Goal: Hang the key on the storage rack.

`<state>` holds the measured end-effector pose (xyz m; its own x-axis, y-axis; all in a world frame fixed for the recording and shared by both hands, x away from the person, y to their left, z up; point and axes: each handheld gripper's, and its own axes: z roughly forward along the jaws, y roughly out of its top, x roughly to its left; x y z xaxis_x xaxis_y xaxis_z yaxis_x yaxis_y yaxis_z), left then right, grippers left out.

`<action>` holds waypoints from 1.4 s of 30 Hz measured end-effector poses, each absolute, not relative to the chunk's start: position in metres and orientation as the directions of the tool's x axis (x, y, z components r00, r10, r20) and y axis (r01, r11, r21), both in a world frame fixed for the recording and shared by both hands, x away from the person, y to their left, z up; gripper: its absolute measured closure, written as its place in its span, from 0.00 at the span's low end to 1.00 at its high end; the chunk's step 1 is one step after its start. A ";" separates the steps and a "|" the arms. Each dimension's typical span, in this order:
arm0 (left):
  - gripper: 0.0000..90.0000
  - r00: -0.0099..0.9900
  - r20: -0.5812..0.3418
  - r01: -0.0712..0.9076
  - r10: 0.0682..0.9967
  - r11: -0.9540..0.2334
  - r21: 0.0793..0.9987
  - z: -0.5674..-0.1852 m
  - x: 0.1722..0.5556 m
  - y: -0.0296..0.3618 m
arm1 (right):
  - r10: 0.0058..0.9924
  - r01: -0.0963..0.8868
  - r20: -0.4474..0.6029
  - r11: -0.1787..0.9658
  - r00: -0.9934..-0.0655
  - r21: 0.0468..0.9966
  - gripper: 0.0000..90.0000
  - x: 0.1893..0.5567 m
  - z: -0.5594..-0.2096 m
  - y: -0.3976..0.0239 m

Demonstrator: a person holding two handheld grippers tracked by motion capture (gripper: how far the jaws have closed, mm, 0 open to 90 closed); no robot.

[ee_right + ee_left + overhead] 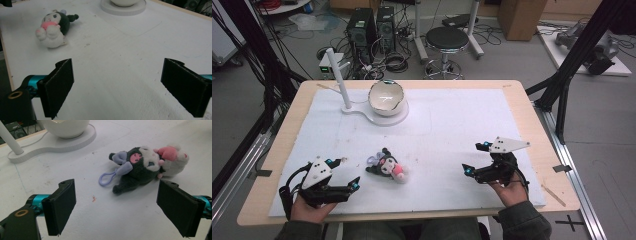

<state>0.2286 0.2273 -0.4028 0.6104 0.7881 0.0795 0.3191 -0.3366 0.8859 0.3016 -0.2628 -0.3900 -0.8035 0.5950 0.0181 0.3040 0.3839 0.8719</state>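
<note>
A small black and white plush toy [388, 166] with a pink nose and a lilac loop lies on its side on the white mat [452, 125], near the front edge. My left gripper [349, 172] rests just left of it, open, and its jaws stand wide apart with the plush toy [147, 166] a short way ahead of my left gripper [117, 207]. My right gripper [476, 158] is open at the front right, with bare mat between its jaws. In the right gripper view the plush toy [55, 26] lies far off to the upper left of my right gripper [120, 85].
A white bowl [386, 98] sits on a flat white base [362, 111] with an upright white pole [339, 77] at the back of the mat. The wooden table edge [539, 140] frames the mat. A stool [447, 40] and computer towers [362, 27] stand on the floor beyond.
</note>
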 end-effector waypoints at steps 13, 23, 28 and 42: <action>0.18 0.611 0.078 0.315 0.788 -0.332 0.889 -0.402 0.228 0.227 | 0.540 0.298 0.027 0.422 -0.841 0.856 0.11 0.310 -0.365 -0.234; 0.18 0.613 0.081 0.314 0.786 -0.336 0.888 -0.402 0.228 0.227 | 0.486 0.283 0.028 0.460 -0.874 0.841 0.11 0.318 -0.350 -0.204; 0.18 0.612 0.078 0.313 0.787 -0.331 0.890 -0.402 0.228 0.227 | 0.460 0.276 0.030 0.478 -0.888 0.834 0.12 0.322 -0.344 -0.188; 0.18 0.611 0.081 0.309 0.787 -0.332 0.891 -0.402 0.227 0.228 | 0.406 0.280 0.056 0.517 -0.912 0.809 0.12 0.330 -0.336 -0.151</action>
